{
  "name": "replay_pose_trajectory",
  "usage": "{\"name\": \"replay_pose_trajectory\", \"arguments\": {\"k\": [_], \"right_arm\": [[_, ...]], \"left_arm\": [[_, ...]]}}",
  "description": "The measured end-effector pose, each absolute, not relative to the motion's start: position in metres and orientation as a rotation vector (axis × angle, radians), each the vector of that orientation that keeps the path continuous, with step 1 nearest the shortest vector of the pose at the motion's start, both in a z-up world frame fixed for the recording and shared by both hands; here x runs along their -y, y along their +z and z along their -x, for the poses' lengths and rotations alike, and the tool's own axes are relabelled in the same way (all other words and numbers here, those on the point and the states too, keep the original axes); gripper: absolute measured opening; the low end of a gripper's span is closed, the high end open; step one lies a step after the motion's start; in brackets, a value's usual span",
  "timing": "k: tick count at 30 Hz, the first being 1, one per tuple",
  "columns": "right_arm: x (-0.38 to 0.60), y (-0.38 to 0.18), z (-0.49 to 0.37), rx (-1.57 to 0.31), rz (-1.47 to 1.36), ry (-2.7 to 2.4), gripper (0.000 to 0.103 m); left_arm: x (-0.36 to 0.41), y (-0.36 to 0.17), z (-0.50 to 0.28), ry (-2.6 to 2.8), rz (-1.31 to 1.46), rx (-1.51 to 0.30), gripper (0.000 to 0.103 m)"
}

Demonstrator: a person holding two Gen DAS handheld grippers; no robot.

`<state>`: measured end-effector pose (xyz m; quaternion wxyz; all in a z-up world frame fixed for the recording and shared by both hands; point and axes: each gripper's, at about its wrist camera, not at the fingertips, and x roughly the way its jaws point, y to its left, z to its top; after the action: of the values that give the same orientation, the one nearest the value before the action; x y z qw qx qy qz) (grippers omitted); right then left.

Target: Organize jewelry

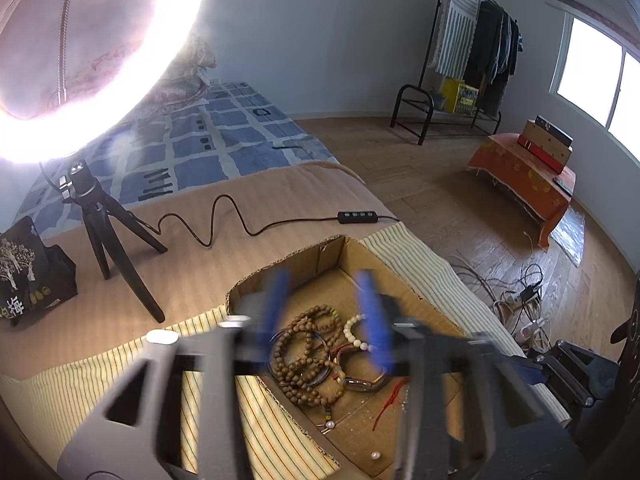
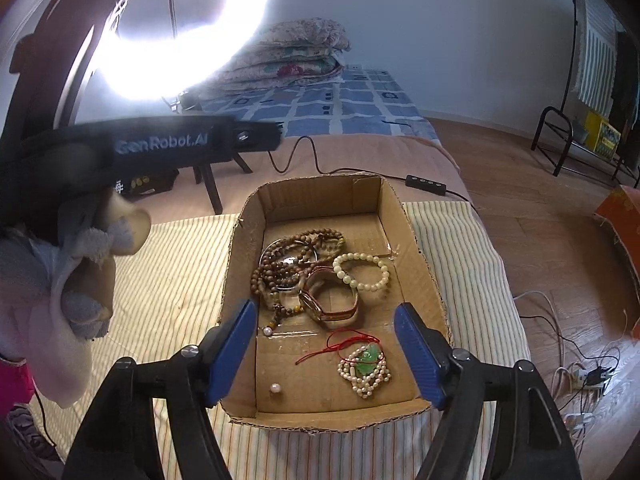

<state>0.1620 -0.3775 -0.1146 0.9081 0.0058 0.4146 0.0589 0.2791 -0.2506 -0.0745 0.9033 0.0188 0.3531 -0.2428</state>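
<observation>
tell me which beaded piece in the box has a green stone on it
The small pearl strand lying nearest the right gripper carries a green pendant. The brown wooden beads and the pale bracelet farther back show none.

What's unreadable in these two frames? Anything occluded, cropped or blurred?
- Left wrist view: left tongs motion-blurred, edges smeared; open, nothing held.
- Left wrist view: the tongs' frame covers part of the wooden bead strand and the near end of the cardboard box.
- Right wrist view: ring light blown out, detail lost.
- Right wrist view: watch face too small to read.
- Right tongs sharp, open.
</observation>
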Motion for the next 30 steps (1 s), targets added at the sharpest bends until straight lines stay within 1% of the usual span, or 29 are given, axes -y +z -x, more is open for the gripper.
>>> {"name": "replay_pose_trajectory", "arguments": {"k": [1, 2, 7, 20, 30], "right_arm": [[0.377, -0.115, -0.162, -0.855, -0.008, 0.115, 0.083], [0.376, -0.115, -0.162, -0.854, -0.005, 0.111, 0.084], [0.374, -0.115, -0.163, -0.859, 0.003, 0.102, 0.087], [0.376, -0.106, -0.156, -0.845, 0.004, 0.064, 0.087], [0.367, -0.082, -0.14, -0.805, 0.054, 0.025, 0.087]], "left_arm": [[0.249, -0.074, -0.279, -0.501, -0.031, -0.723, 0.057], [0.248, -0.073, -0.278, -0.499, -0.026, -0.721, 0.057], [0.245, -0.071, -0.279, -0.495, -0.026, -0.722, 0.057], [0.238, -0.062, -0.27, -0.487, -0.03, -0.711, 0.057], [0.214, -0.034, -0.25, -0.475, -0.018, -0.664, 0.057]]}}
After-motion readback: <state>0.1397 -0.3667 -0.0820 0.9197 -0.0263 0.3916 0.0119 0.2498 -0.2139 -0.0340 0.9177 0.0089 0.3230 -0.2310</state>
